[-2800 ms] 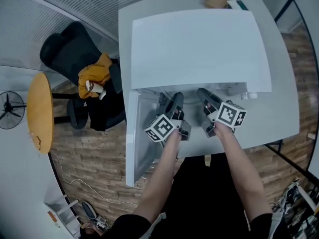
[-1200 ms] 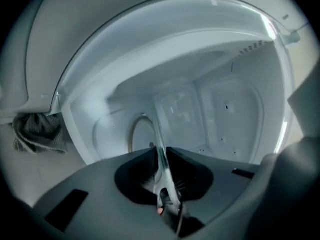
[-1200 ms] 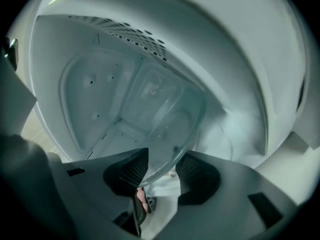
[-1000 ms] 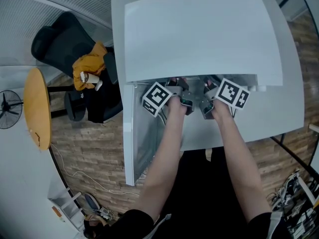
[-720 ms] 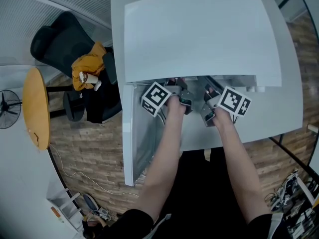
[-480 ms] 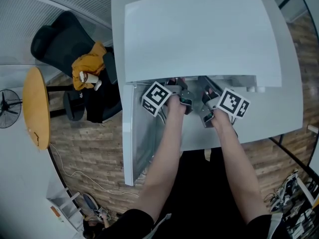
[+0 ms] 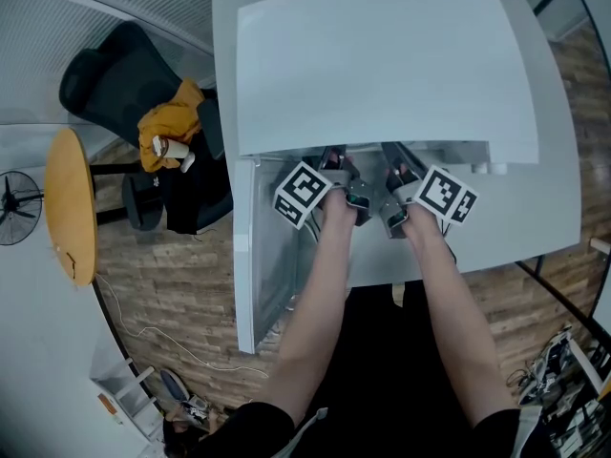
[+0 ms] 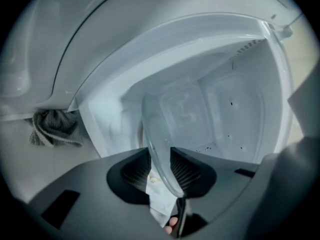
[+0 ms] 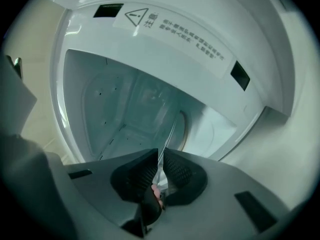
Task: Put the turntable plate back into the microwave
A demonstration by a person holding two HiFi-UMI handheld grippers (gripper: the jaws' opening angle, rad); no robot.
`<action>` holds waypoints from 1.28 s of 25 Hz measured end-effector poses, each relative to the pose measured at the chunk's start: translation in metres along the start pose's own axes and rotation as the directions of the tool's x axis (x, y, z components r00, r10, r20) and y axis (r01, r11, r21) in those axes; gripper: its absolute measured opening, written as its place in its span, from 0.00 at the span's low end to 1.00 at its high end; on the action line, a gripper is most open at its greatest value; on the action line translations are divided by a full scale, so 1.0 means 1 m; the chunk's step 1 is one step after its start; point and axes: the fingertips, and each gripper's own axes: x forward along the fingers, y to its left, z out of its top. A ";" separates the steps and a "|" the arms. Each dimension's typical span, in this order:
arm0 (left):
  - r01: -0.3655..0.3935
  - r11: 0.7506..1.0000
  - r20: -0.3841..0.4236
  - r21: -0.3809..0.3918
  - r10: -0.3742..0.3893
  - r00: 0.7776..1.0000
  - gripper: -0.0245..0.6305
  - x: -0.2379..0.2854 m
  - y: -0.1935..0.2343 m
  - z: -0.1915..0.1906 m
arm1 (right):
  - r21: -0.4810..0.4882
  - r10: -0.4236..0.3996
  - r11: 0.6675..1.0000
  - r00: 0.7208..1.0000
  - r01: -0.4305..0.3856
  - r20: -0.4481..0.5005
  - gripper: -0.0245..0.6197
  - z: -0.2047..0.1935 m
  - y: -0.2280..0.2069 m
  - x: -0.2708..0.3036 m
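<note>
**Plate going in, at the mouth of the microwave.** The door is standing open to the left. Both grippers are reaching under the top edge into the cavity.

The glass plate is sitting between the two grippers, with its far part already inside the cavity. Whether it is resting on the cavity floor cannot be told.

The left gripper is opening. Its fingers are spreading off the plate's rim, which is passing between them with a gap on one side, so this side is being released.

The right gripper is closing. Its fingers are clenching on the thin rim.

Step in hand, as judged: the load is passing to the right gripper and the plate is not yet seated. The next move is likely calling for lowering the plate level onto the middle of the cavity floor while keeping the rim off the walls. After that come freeing the right fingers and drawing both grippers out.
</note>
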 end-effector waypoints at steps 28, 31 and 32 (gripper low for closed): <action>-0.003 0.999 -0.126 -0.033 -0.001 0.992 0.11 -0.010 0.012 -0.038 | 0.017 -0.149 0.989 0.985 0.148 0.085 0.08 0.024 -0.030 0.006; -0.008 1.000 -0.144 -0.016 0.005 0.990 0.10 -0.007 0.011 -0.040 | -0.001 -0.161 0.987 0.983 0.162 0.085 0.05 0.022 -0.029 0.005; -0.010 1.000 -0.153 -0.012 0.008 0.988 0.10 -0.006 0.011 -0.041 | -0.004 -0.160 0.987 0.984 0.161 0.084 0.05 0.021 -0.028 0.005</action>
